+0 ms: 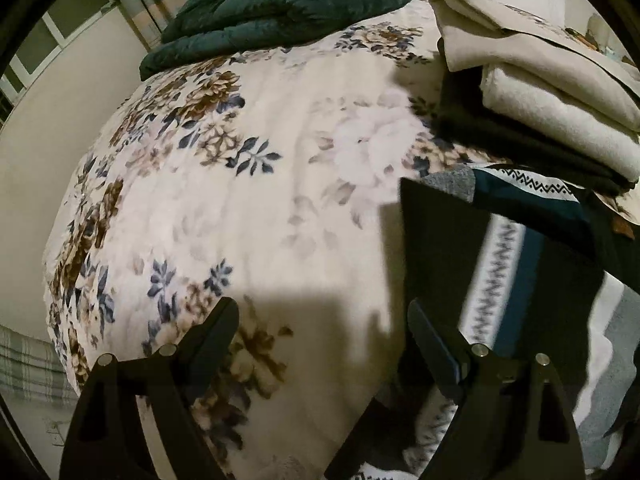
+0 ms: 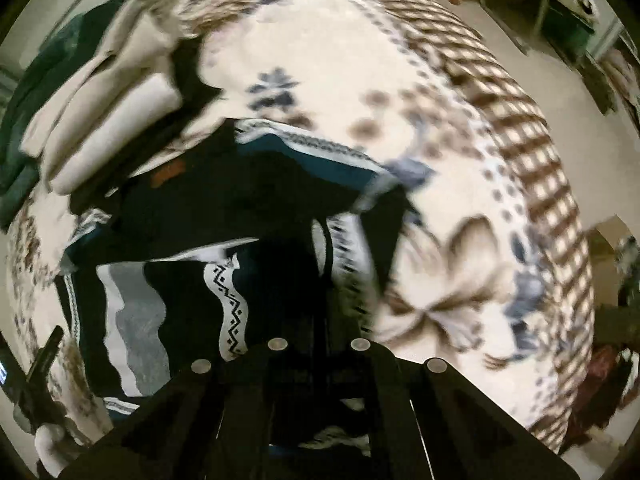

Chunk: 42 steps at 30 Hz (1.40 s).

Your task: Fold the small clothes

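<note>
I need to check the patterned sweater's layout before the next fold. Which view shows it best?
The right wrist view: the sweater fills its lower middle, stripes and zigzag bands visible, though blurred. The left wrist view catches only a strip of it at the right edge, beyond the left gripper.

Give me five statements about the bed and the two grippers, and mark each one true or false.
1. The left gripper has its jaws spread with nothing between them. True.
2. The patterned sweater is plain red. False: it is dark, with teal, grey and white zigzag bands.
3. A stack of folded beige cloths lies on the floral blanket. True.
4. The dark green quilt lies on top of the sweater. False: it lies apart, at the far end of the bed.
5. The right gripper is wide open. False: its jaws are shut, over the sweater.
</note>
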Available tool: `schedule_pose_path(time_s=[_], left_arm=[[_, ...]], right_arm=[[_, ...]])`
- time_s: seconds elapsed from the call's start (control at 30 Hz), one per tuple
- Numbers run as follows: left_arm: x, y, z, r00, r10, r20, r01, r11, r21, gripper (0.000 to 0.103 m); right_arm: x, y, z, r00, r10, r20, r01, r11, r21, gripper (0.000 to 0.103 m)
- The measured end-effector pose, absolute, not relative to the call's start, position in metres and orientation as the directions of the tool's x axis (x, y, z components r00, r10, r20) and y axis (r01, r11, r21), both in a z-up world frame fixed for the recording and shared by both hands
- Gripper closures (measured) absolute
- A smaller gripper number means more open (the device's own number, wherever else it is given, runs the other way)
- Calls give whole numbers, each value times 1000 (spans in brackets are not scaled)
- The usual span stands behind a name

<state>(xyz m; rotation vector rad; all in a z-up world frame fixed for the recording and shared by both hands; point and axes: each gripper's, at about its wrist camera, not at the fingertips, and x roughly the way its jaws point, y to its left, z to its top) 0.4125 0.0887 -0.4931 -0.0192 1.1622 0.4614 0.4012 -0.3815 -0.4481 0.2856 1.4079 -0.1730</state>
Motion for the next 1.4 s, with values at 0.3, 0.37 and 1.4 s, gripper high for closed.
schedule_pose_path(time_s=[0.3, 0.37, 1.4], left_arm=[[426, 100, -505, 303, 326, -896, -327, 918, 224, 16], [425, 103, -499, 316, 312, -896, -332, 921, 204, 16], [312, -1, -443, 386, 216, -897, -139, 975, 175, 16]], right_arm=[[400, -405, -446, 115, 53, -992, 410, 907, 96, 53], [397, -395, -428, 193, 67, -979, 377, 916, 137, 53], [291, -473, -367, 141, 241, -960, 448, 849, 279, 43]])
